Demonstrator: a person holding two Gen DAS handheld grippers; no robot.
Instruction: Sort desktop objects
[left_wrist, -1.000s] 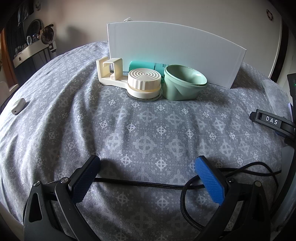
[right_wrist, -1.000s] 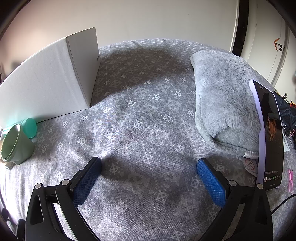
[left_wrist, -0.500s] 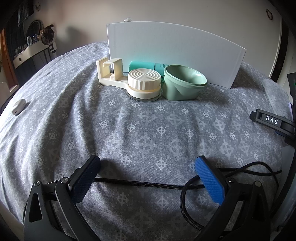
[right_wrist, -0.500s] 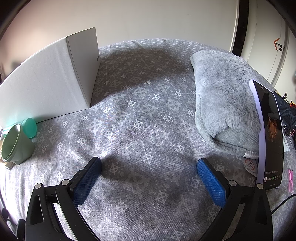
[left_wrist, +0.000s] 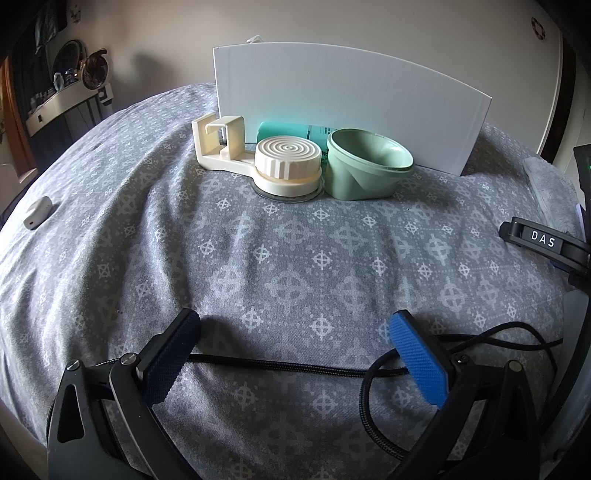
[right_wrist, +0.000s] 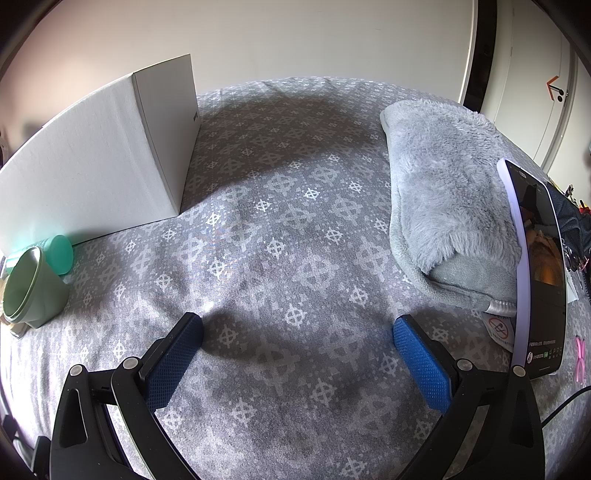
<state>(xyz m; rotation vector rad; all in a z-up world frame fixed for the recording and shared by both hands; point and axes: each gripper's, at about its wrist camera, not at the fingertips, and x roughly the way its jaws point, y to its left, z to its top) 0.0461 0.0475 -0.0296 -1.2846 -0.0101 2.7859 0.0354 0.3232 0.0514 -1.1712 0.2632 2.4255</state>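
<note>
A white box (left_wrist: 347, 107) stands upright at the back of the grey patterned cloth. In front of it sit a cream holder with a round ribbed cap (left_wrist: 286, 162), a pale green cup (left_wrist: 365, 170) tilted on its side, and a teal tube (left_wrist: 288, 130) lying behind them. My left gripper (left_wrist: 295, 332) hovers open over the near cloth, well short of these items, with nothing between its fingers. The right wrist view shows the same white box (right_wrist: 96, 173), green cup (right_wrist: 31, 288) and teal tube (right_wrist: 61, 253) at far left. My right gripper (right_wrist: 297, 338) is open and empty.
A black braided cable (left_wrist: 280, 363) runs across the cloth just behind my left fingers. A small white device (left_wrist: 37, 212) lies at far left. A folded grey fleece blanket (right_wrist: 443, 206) and an upright phone (right_wrist: 535, 269) stand at the right. A black "DAS" part (left_wrist: 543, 240) shows at right.
</note>
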